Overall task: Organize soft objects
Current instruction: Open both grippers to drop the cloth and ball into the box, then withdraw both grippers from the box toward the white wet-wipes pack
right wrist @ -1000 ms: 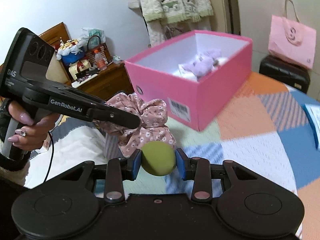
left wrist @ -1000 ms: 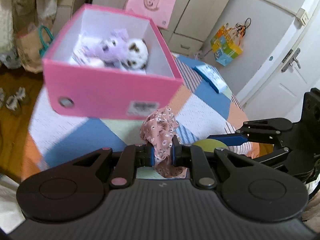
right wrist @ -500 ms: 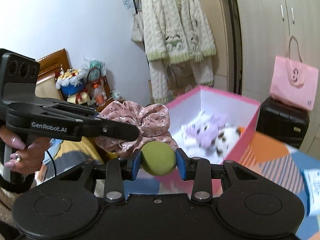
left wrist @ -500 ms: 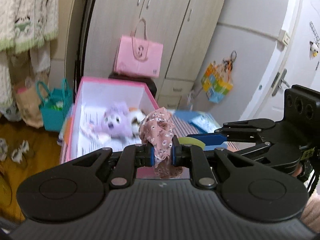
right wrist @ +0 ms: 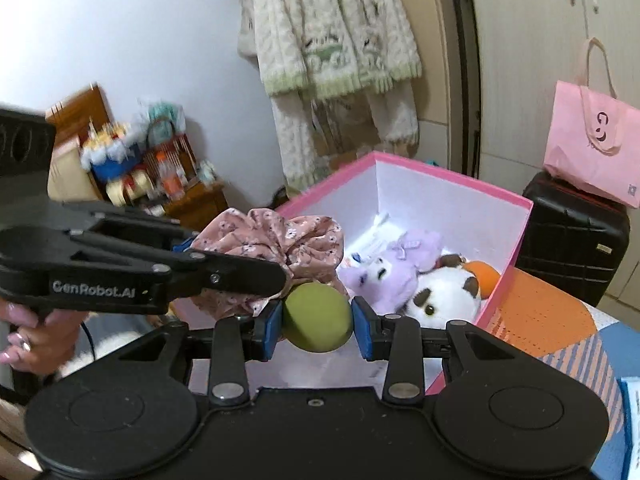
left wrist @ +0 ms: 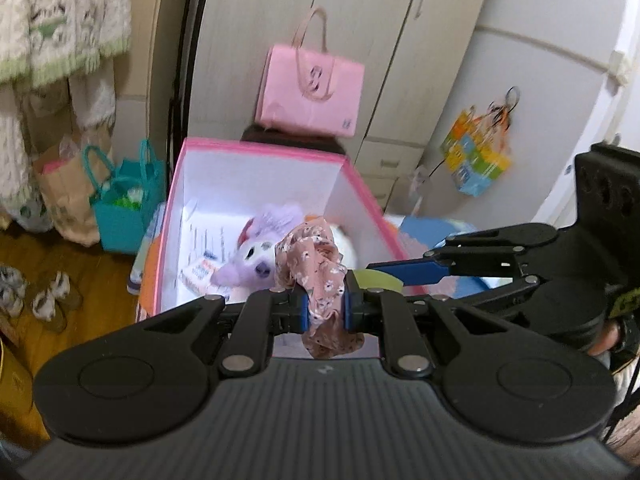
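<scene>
My left gripper (left wrist: 325,306) is shut on a pink floral scrunchie (left wrist: 316,258), held over the near edge of an open pink box (left wrist: 256,150). My right gripper (right wrist: 318,322) is shut on an olive-green ball (right wrist: 318,316), also above the box's (right wrist: 452,178) near rim. Inside the box lie a purple plush toy (right wrist: 400,262), a white plush with brown patches (right wrist: 444,292) and an orange ball (right wrist: 482,274). In the right wrist view the left gripper (right wrist: 276,276) comes in from the left with the scrunchie (right wrist: 276,236). In the left wrist view the right gripper (left wrist: 384,276) enters from the right, beside the scrunchie.
The box stands on a patchwork table cover (right wrist: 560,320). A pink tote bag (left wrist: 312,88) sits on a black suitcase (right wrist: 572,236) behind the box. A teal bag (left wrist: 124,208) stands on the wooden floor left. Knitted garments (right wrist: 332,40) hang on the wall. A hand (right wrist: 36,328) grips the left tool.
Both grippers have moved forward and a little up, from short of the box's front wall to above its near rim. The box's inside now fills the view. Both grips are unchanged.
</scene>
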A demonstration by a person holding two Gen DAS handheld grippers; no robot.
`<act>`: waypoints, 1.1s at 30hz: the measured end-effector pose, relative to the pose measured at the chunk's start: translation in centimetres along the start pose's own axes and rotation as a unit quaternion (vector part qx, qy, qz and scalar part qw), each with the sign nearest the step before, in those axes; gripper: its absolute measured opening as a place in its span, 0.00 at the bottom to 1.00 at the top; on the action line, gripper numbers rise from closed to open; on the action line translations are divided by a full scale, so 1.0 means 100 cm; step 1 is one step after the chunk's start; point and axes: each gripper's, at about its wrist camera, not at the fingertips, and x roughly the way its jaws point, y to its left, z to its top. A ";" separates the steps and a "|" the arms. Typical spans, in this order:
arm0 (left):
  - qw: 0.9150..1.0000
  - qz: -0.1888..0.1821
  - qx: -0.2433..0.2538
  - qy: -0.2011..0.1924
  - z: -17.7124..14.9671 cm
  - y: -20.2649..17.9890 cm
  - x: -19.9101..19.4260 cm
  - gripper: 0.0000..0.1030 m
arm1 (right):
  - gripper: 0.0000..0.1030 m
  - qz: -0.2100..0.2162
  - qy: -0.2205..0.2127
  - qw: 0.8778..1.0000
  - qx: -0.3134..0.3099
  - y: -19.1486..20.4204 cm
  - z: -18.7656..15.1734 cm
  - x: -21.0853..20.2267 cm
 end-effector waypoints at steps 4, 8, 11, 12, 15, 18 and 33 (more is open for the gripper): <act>1.000 0.012 -0.005 0.028 0.000 0.013 0.026 0.14 | 0.42 -0.030 0.024 0.999 -0.021 -0.001 0.003 0.022; 0.998 0.062 0.013 0.020 -0.001 0.016 0.038 0.17 | 0.44 -0.072 0.032 0.996 -0.048 0.001 0.004 0.029; 0.994 0.096 0.042 0.003 -0.004 0.011 0.036 0.19 | 0.45 -0.080 0.030 0.995 -0.047 -0.003 0.001 0.026; 0.994 0.099 0.046 0.002 -0.004 0.010 0.035 0.22 | 0.45 -0.079 0.023 0.995 -0.047 -0.004 -0.001 0.023; 0.994 0.097 0.044 0.007 -0.006 0.007 0.031 0.43 | 0.48 -0.075 0.006 0.996 -0.044 -0.011 -0.003 0.016; 0.992 0.111 0.055 0.001 -0.008 0.000 0.026 0.55 | 0.62 -0.074 -0.016 0.997 -0.033 -0.015 -0.004 0.006; 0.992 0.093 0.087 0.002 -0.015 -0.059 -0.049 0.92 | 0.68 -0.087 -0.061 0.994 -0.019 -0.006 -0.042 -0.096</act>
